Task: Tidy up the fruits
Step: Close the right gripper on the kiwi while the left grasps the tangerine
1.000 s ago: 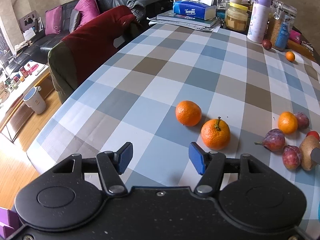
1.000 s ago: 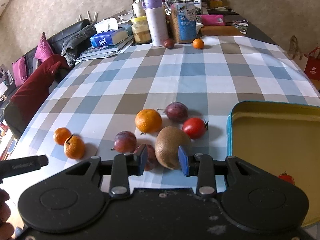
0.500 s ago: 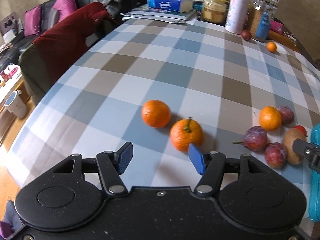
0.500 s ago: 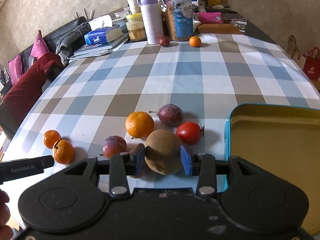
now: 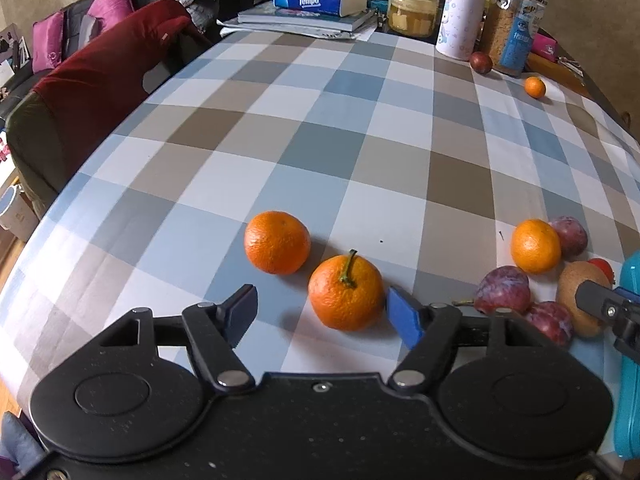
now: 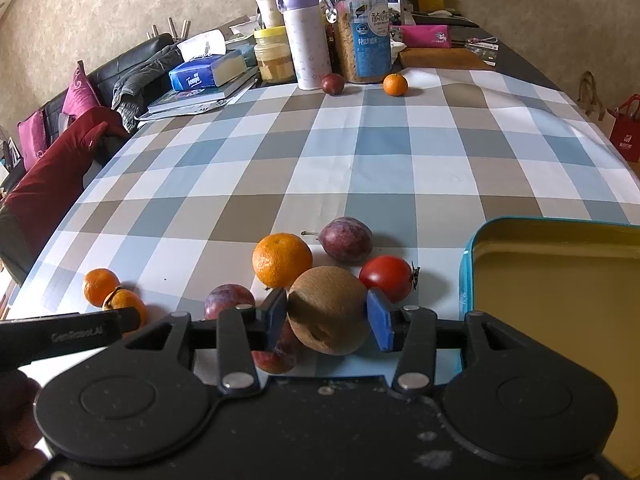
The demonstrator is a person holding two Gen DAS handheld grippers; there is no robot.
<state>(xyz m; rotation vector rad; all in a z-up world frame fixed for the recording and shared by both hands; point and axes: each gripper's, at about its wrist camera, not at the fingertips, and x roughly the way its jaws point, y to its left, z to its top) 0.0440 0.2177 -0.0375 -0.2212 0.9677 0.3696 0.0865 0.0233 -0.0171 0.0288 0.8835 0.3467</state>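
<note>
My left gripper [image 5: 326,316] is open, its jaws on either side of a stemmed orange [image 5: 346,293] on the checked tablecloth, nearer the right pad. A second orange [image 5: 277,242] lies just beyond it. My right gripper [image 6: 330,318] is open with a brown kiwi [image 6: 328,309] between its pads; the left pad touches it. Around the kiwi lie an orange [image 6: 282,260], a tomato [image 6: 386,278], and plums [image 6: 347,240] [image 6: 229,300]. The teal tin tray [image 6: 476,264] is at the right.
Jars, a bottle [image 6: 306,36], a tissue box [image 6: 206,70] and books crowd the table's far end, with a small orange [image 6: 395,84] and a plum [image 6: 332,83] in front of them. A red-draped chair [image 5: 100,92] stands at the table's left edge.
My left gripper has moved forward so the stemmed orange sits between its pads. My right gripper has moved forward around the kiwi.
</note>
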